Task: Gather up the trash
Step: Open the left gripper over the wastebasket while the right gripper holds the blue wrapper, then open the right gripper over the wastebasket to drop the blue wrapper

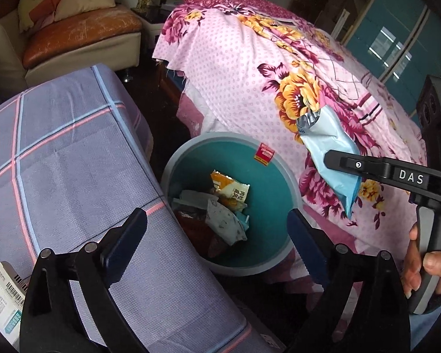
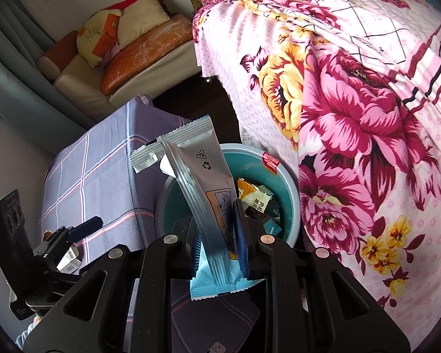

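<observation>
My right gripper (image 2: 217, 235) pinched the limp silver-and-blue foil wrapper (image 2: 204, 188) near its lower end, above the round teal bin (image 2: 289, 188); light, crinkly, probably slippery. My left gripper (image 1: 217, 235) hung spread, empty.

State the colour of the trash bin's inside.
Teal inside the trash bin, with a grey rim; clearest in the left wrist view.

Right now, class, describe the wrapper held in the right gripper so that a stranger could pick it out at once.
Find the round teal bin between the plaid-covered table and the floral bedspread. Above its bedside rim the right gripper pinches a wrapper. Unlike the crumpled packets in the bin, it is a long silver-and-pale-blue pouch, held in the air.
</observation>
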Demonstrator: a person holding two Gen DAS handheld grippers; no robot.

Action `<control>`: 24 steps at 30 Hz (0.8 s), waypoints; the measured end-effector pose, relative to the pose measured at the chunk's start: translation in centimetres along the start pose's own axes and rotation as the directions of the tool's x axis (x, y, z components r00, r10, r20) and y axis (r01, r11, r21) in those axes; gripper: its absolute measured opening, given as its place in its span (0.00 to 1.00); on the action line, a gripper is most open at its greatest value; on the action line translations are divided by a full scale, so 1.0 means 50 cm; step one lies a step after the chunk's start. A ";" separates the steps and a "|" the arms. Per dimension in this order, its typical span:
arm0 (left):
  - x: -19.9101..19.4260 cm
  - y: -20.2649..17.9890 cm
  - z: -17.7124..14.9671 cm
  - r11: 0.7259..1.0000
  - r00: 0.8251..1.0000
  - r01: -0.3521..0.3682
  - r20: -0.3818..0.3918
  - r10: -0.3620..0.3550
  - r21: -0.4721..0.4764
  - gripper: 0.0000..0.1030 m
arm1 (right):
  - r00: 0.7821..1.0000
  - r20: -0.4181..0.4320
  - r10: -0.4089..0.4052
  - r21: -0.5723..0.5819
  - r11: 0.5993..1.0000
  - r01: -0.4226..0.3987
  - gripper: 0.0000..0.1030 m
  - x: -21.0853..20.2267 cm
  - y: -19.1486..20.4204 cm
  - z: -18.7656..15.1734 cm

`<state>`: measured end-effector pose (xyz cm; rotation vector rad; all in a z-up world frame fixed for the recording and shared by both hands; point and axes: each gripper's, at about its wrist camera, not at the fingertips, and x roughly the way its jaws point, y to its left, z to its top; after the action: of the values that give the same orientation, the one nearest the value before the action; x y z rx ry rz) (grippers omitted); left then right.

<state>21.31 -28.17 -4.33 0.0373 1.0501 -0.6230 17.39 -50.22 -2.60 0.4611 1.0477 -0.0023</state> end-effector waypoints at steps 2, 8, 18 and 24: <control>-0.007 0.008 -0.004 1.000 1.000 -0.011 0.003 0.011 0.007 0.94 | 1.000 -0.011 0.000 -0.004 1.000 0.000 0.20 0.010 0.007 -0.001; -0.028 0.044 -0.021 0.999 0.999 -0.036 0.006 0.036 0.013 0.95 | 0.999 -0.032 -0.007 -0.021 1.000 0.006 0.23 0.041 0.032 0.002; -0.043 0.090 -0.038 0.999 0.999 -0.036 -0.004 0.036 -0.021 0.95 | 0.999 -0.036 -0.039 -0.027 0.999 0.038 0.75 0.050 0.062 -0.001; -0.064 0.098 -0.052 0.999 0.999 -0.039 -0.002 0.039 -0.025 0.95 | 0.995 -0.067 -0.075 -0.020 0.997 0.074 0.81 0.042 0.070 -0.019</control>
<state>20.56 -21.80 -4.33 0.0365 1.0556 -0.5744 18.45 -46.24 -3.47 0.4079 1.1307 -0.0439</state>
